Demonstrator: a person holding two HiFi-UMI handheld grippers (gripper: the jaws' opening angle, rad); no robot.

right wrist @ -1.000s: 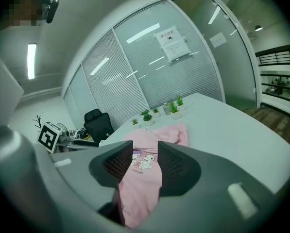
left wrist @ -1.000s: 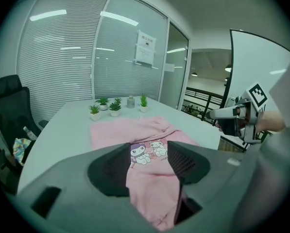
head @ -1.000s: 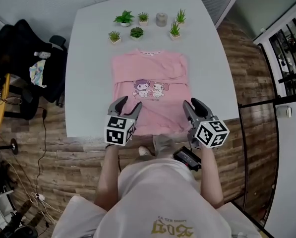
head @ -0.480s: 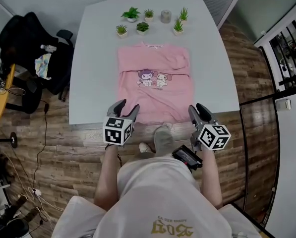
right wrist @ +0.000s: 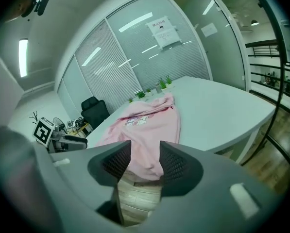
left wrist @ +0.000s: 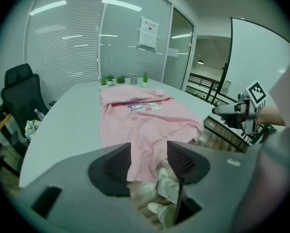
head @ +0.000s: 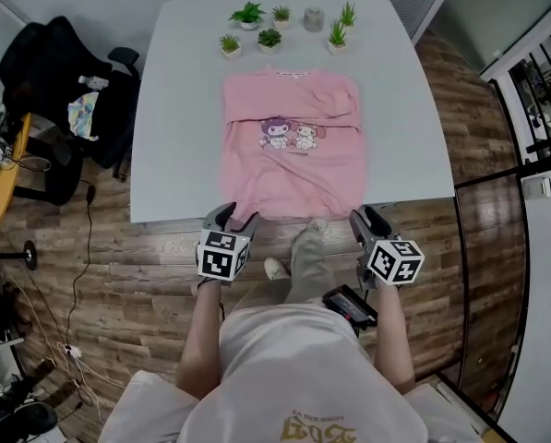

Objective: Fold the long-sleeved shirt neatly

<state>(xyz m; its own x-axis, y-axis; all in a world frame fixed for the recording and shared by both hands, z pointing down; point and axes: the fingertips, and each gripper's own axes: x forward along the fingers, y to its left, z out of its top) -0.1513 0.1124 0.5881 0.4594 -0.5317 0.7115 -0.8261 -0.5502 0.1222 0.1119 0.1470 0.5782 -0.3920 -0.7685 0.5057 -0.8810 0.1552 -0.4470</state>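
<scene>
both grippers (head: 235, 216) (head: 363, 215) lower, right jaws opening

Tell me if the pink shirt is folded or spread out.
Partly folded: the shirt has sleeves tucked across its chest, but the body lies flat full-length, hem over the table edge.

White table (head: 164, 109): pink shirt (head: 293, 169), five potted plants (head: 247, 14), candle (head: 314, 18).

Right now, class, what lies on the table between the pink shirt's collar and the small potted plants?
Nothing: in the head view only bare white table separates the shirt's collar from the potted plants.
</scene>
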